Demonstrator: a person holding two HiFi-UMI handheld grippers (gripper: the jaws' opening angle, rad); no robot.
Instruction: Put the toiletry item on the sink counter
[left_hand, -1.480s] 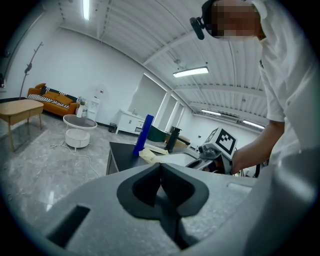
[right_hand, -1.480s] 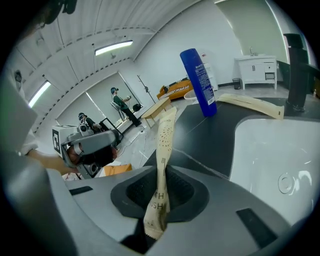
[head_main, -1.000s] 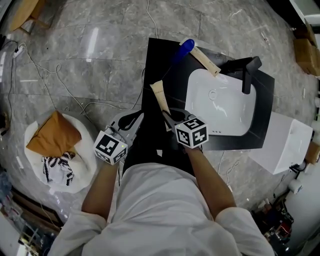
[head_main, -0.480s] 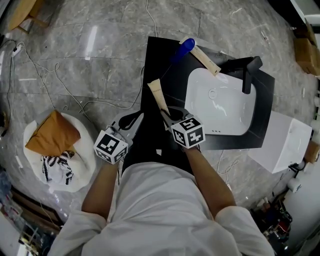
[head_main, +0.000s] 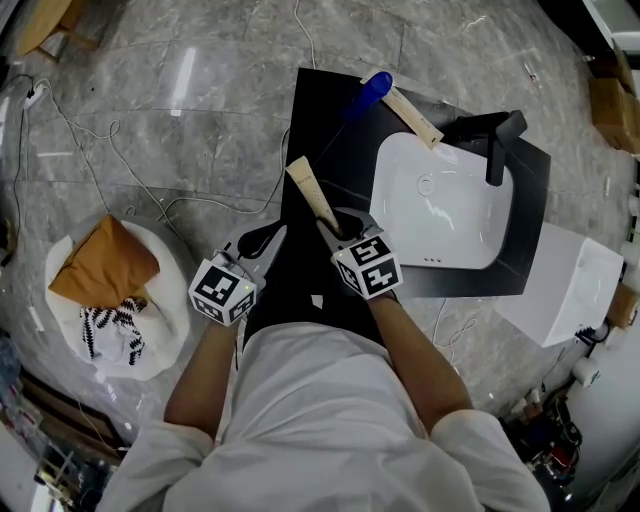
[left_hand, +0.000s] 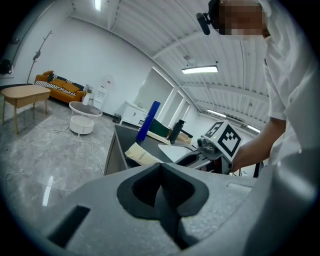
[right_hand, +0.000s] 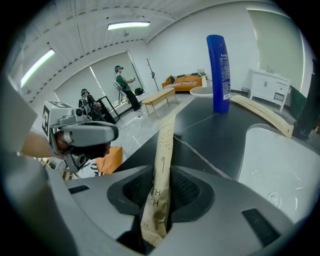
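A beige toiletry tube (head_main: 310, 195) points away over the left part of the black sink counter (head_main: 320, 110). Its near end sits between the jaws of my right gripper (head_main: 338, 228), which are opening; in the right gripper view the tube (right_hand: 162, 165) stands up out of the gap of that gripper (right_hand: 159, 200). My left gripper (head_main: 262, 240) hangs beside the counter's left edge, shut and empty. From the left gripper view, the tube (left_hand: 142, 155) looks low over the dark counter top.
A blue bottle (head_main: 365, 98) and a long beige pack (head_main: 412, 118) are at the counter's far side. The white basin (head_main: 445, 205) with a black tap (head_main: 497, 145) fills the right. A round white basket (head_main: 100, 300) and cables lie on the floor.
My right gripper has shifted left and a little farther away with the tube, whose far end swung left. The left gripper has stayed in place.
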